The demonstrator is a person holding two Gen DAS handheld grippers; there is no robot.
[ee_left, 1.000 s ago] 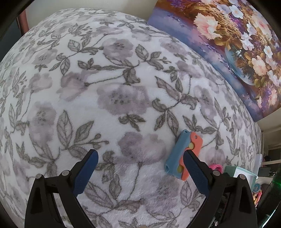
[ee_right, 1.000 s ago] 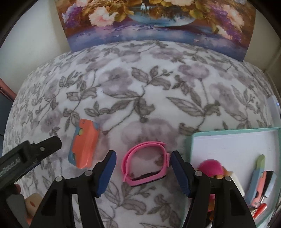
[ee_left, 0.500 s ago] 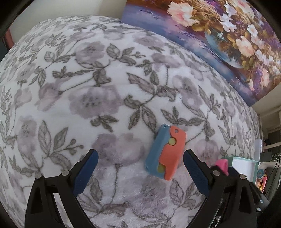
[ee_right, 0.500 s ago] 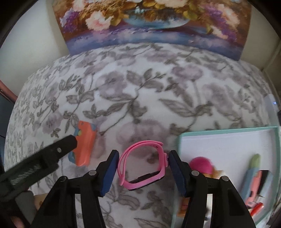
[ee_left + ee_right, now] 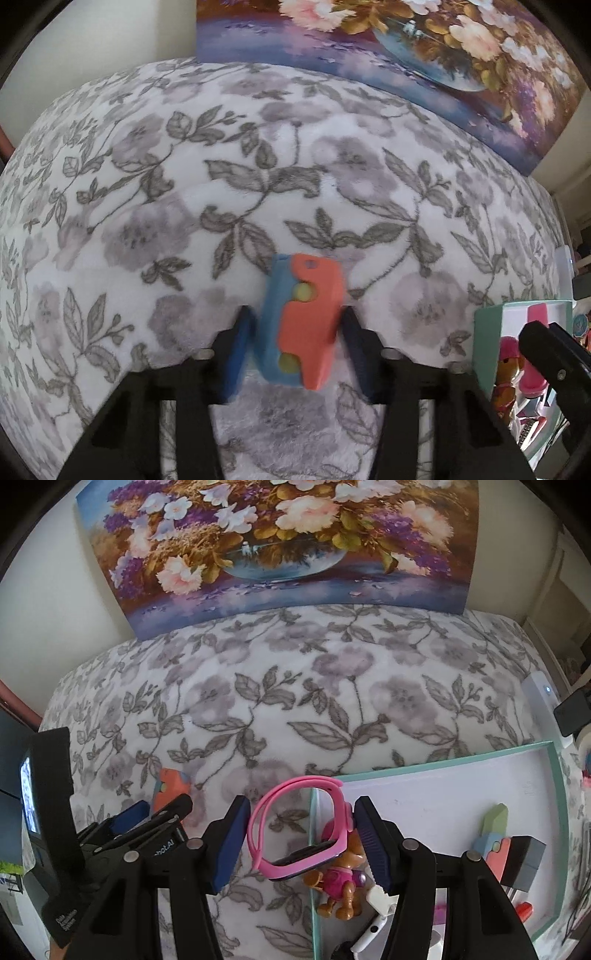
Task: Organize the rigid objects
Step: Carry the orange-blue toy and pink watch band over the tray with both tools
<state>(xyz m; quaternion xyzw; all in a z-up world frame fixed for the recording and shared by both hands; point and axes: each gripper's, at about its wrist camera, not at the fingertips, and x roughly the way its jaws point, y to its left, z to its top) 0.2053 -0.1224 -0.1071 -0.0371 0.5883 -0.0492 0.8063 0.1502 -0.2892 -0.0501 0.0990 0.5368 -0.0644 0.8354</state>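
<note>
Both grippers loaded, watch over the tray edge

My left gripper (image 5: 293, 347) just closed around the toy (image 5: 301, 325); right gripper (image 5: 299, 845) clamps the watch (image 5: 301, 827), which could snag the tray (image 5: 436, 764) rim.

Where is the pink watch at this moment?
In the right wrist view the pink watch sits between the right claw's pads, above the left rim of the teal tray, in front of the toy dog.
</note>
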